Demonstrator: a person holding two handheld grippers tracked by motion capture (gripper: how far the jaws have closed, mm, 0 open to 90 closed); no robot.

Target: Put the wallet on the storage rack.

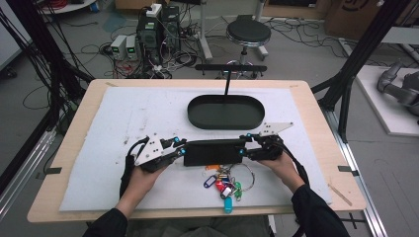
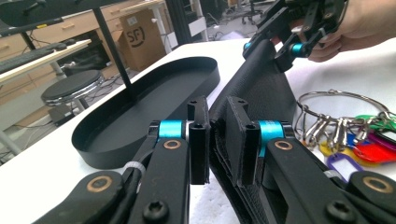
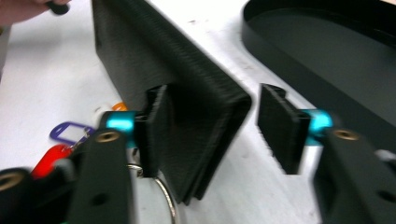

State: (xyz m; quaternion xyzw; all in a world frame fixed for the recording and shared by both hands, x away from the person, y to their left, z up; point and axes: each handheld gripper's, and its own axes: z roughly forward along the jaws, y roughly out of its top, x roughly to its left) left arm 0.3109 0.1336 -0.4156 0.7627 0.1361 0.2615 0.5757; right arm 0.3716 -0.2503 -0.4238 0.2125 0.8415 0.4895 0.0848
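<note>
Hands level, facing inward: left claw [image 1: 179, 146] clamps black pouch [image 1: 213, 152] end; right claw [image 1: 246, 143] apart (straddling it).

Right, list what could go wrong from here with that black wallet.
1. The right hand-held gripper has a gap between one pad and the wallet, so that end may slip if lifted now.
2. The left hand-held gripper pinches just the wallet's end, so it may sag or twist.
3. The keys lie right beside the wallet; their ring could snag and be dragged toward the tray.
</note>
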